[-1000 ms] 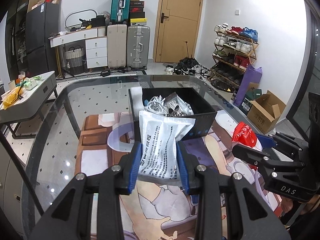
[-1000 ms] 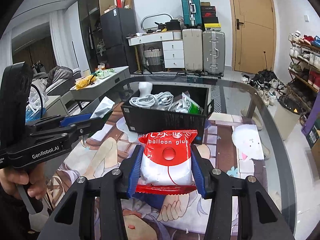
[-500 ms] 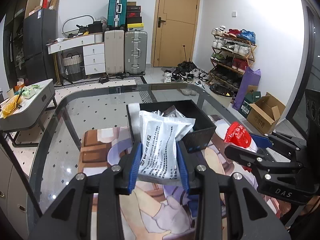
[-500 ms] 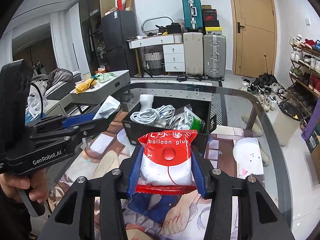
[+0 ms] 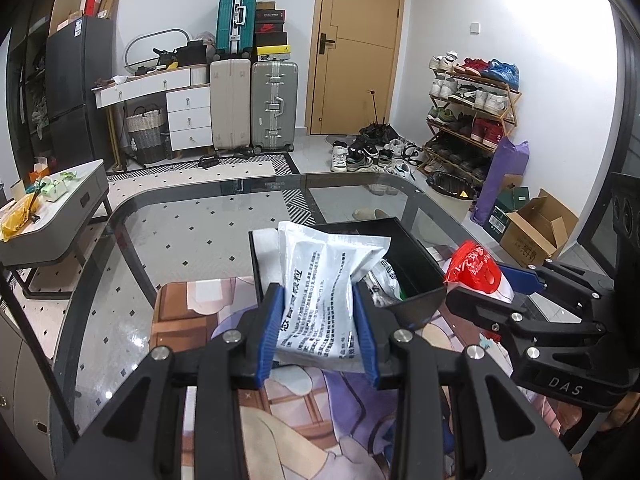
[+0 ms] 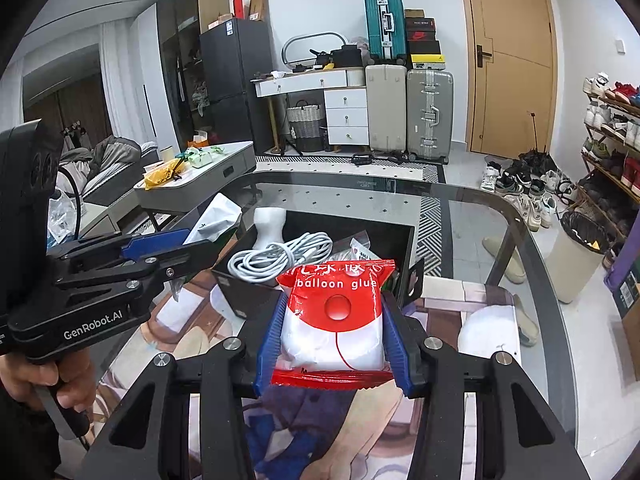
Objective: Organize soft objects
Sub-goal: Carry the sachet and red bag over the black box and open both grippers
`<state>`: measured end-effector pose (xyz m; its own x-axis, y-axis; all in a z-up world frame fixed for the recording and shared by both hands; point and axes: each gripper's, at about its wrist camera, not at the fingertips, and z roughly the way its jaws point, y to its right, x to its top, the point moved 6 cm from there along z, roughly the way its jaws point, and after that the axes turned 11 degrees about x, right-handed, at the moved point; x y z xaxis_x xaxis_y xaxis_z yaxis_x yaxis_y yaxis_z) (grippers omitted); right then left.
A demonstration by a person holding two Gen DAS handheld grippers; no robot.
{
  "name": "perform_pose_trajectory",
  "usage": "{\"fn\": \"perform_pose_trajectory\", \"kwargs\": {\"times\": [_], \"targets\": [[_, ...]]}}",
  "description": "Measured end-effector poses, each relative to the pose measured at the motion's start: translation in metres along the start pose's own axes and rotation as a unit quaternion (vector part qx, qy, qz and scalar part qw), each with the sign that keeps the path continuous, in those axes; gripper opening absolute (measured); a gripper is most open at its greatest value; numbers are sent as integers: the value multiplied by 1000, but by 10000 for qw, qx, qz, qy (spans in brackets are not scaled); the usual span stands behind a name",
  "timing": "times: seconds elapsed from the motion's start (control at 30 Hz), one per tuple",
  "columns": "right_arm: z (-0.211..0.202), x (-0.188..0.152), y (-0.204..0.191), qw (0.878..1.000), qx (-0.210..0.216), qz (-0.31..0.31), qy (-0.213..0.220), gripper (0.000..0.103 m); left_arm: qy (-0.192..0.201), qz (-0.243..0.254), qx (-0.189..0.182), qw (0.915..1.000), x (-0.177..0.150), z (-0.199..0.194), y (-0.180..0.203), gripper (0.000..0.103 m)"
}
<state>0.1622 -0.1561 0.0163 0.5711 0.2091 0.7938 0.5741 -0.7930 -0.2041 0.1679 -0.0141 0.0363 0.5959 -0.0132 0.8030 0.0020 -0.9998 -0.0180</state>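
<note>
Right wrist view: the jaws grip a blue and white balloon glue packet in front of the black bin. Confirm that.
Not quite. In the right wrist view the balloon glue packet is red and white, not blue; the jaws do grip it in front of the black bin.

Glass table (image 5: 192,236), suitcases (image 5: 274,104), shoe rack (image 5: 472,120), wood door (image 5: 358,44)

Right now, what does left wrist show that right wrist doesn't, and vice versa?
Left wrist only: the printed back of the white packet clamped in the left gripper, and a cardboard box on the floor.

Right wrist only: the coiled white cable in the black bin, the "balloon glue" label on the red packet in the right gripper, and a hand on the left gripper's handle.

Both: the bin, glass table, both packets, suitcases, door.
</note>
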Motion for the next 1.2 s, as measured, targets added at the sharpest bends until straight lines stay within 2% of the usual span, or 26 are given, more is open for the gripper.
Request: {"fn": "perform_pose_trajectory", "kwargs": {"times": [0.27,0.57,0.8,1.2], "targets": [[22,13,9,9999,40,-92,-77,47,-37,-91,26,9999,10,20,-1,34],[56,27,19,9993,59,-290,-235,47,2,-110,-118,9999,22,43,7,34],[82,26,38,9983,60,-355,-454,47,-93,-73,-188,9998,26,65,14,34],[111,26,45,9959,72,-578,-696,47,-188,-81,-200,9996,26,82,8,34]]}}
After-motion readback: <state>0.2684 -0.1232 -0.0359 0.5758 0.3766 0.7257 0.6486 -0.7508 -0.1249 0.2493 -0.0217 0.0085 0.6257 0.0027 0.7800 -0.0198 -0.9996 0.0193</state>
